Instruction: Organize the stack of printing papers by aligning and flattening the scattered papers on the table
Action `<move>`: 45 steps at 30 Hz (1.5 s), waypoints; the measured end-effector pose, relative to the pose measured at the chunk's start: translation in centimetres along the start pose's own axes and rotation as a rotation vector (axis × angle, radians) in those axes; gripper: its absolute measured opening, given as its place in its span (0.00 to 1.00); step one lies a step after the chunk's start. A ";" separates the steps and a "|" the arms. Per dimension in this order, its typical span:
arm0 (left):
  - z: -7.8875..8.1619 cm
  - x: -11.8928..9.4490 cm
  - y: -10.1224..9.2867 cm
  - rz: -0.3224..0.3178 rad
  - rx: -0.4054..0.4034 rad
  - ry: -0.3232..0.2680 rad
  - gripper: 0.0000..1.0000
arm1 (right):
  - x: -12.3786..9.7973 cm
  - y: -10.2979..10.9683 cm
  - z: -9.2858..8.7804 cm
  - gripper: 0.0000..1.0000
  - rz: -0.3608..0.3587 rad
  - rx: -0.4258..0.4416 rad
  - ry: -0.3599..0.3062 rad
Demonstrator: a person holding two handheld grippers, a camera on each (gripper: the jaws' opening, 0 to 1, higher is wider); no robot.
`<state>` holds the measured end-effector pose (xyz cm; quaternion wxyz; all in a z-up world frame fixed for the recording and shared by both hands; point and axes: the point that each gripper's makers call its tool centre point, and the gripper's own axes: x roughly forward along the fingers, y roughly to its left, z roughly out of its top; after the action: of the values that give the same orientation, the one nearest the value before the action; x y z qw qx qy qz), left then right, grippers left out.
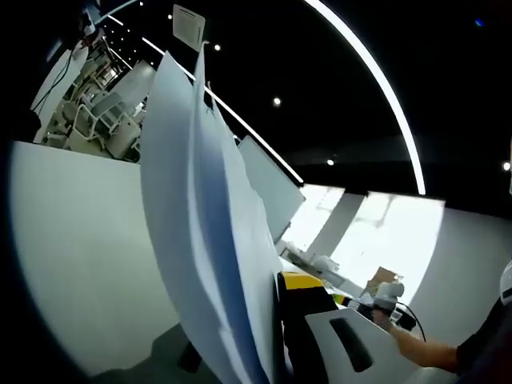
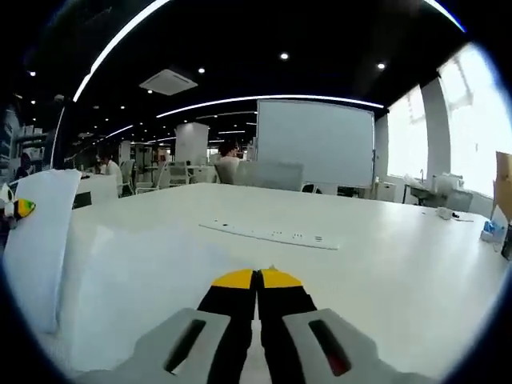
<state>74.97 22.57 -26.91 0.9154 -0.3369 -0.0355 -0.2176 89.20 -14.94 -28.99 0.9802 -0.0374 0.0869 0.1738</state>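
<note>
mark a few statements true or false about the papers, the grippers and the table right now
1. The left gripper holds the papers up on edge, off the table. True.
2. The right gripper grips a sheet. False: its jaws are shut together with nothing between them.
3. In the right gripper view the papers stand at the far left, with the table stretching ahead. True.
4. A long white strip lies on the table ahead of the right gripper. True.
5. The papers lie flat in a neat stack. False: they are raised upright and fanned, edges uneven.
</note>
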 end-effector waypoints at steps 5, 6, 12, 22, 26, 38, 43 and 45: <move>0.0 0.0 -0.1 0.001 0.003 0.001 0.08 | -0.4 0.6 1.1 0.00 0.009 -0.012 -0.041; 0.0 0.0 -0.1 0.001 0.002 0.001 0.08 | -0.4 0.6 1.2 0.00 0.009 -0.020 -0.049; -0.1 0.0 -0.1 0.002 0.005 0.002 0.08 | -1.3 1.7 2.9 0.00 0.010 -0.061 -0.093; -0.1 0.0 0.0 0.003 0.011 0.005 0.08 | -2.6 2.7 5.7 0.00 0.022 -0.070 -0.168; -0.1 0.0 0.0 0.003 0.010 0.005 0.08 | -2.8 3.3 6.4 0.00 0.032 -0.068 -0.187; 0.0 0.0 0.0 0.002 0.010 0.005 0.08 | -3.3 3.9 7.8 0.00 0.039 -0.075 -0.225; 0.0 0.1 0.0 0.002 0.012 0.006 0.08 | -3.4 4.2 8.3 0.00 0.043 -0.077 -0.238; 0.0 0.1 0.0 0.002 0.012 0.006 0.08 | -3.5 4.3 8.5 0.00 0.046 -0.076 -0.242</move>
<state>75.06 22.54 -26.92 0.9176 -0.3309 -0.0336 -0.2178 85.79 -11.22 -20.22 0.9772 -0.0511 -0.0378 0.2028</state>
